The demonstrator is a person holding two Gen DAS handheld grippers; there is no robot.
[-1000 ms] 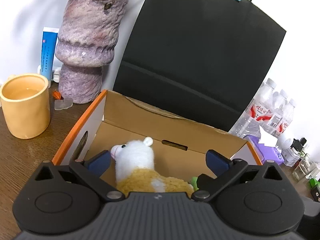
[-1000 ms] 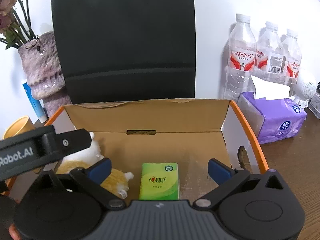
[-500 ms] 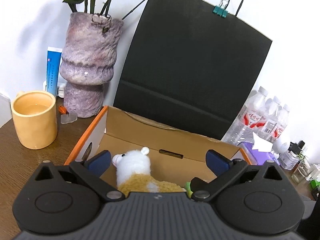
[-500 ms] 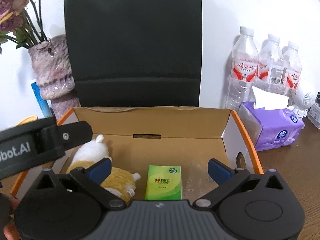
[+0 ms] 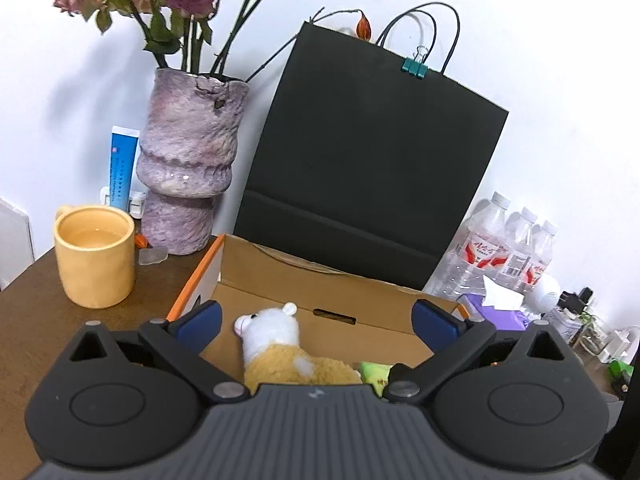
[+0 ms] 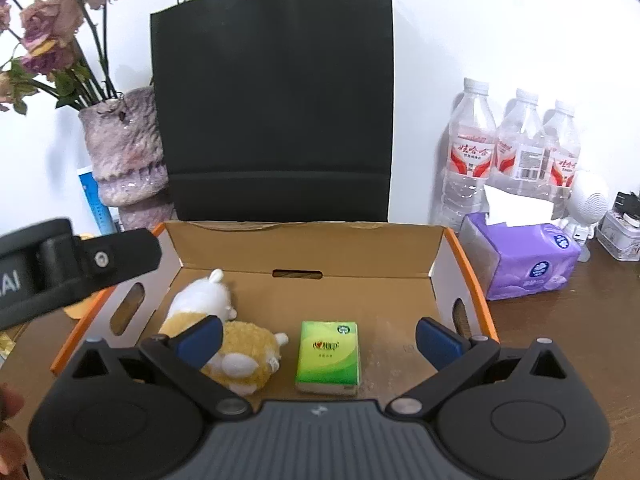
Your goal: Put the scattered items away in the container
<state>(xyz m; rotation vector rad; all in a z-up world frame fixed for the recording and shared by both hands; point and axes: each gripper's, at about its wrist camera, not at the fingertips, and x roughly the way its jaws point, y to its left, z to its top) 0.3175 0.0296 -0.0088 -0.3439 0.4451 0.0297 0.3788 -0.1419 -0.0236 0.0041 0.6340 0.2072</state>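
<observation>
An open cardboard box [image 6: 352, 248] with orange rims holds a white-and-tan plush animal [image 6: 224, 336] lying on its left side of the floor and a green tissue pack [image 6: 329, 356] flat in the middle. My right gripper [image 6: 318, 338] hangs open above the box's near side, nothing between its blue pads. My left gripper [image 5: 316, 322] is also open and empty, above the box [image 5: 304, 284], with the plush animal [image 5: 280, 348] below it and a corner of the green pack [image 5: 376, 372] showing. The left gripper's body [image 6: 76, 264] shows at the left of the right wrist view.
A black paper bag [image 6: 276, 96] stands behind the box. A purple vase of dried roses [image 5: 188, 160], a yellow mug [image 5: 96, 256] and a blue tube [image 5: 122, 168] stand at left. Water bottles [image 6: 516, 148], a purple tissue box [image 6: 524, 256] and small gadgets crowd the right.
Both grippers have risen and pulled back from the box, so more of the bag, vase and flowers shows. The plush and tissue pack stay where they were.
</observation>
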